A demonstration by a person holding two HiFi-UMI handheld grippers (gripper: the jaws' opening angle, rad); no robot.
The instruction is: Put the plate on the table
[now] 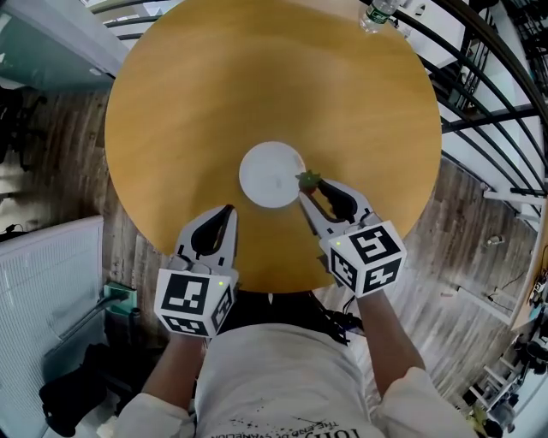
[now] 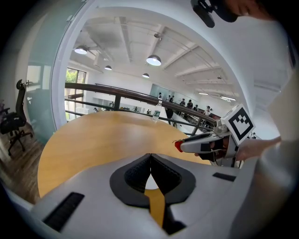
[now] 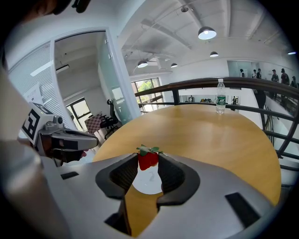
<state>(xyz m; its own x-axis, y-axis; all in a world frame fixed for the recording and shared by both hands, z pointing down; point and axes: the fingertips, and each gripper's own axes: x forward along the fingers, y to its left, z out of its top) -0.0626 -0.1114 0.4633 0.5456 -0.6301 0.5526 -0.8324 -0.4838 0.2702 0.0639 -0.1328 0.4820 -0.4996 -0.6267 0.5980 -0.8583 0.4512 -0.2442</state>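
Note:
A small white plate (image 1: 271,174) lies flat near the middle of the round wooden table (image 1: 214,85). My right gripper (image 1: 310,184) is shut on a red strawberry (image 1: 308,180) with green leaves, held at the plate's right rim. In the right gripper view the strawberry (image 3: 148,158) sits between the dark pads, with the plate (image 3: 148,183) just below it. My left gripper (image 1: 229,210) hovers over the table's near edge, to the left of and below the plate. Its jaws meet at the tips (image 2: 150,156) with nothing between them.
A clear water bottle (image 1: 377,15) stands at the table's far right edge, close to a dark railing (image 1: 488,94). The floor around is wood plank. A white unit (image 1: 43,291) and dark clutter lie at the lower left. An office chair (image 2: 14,121) stands far left.

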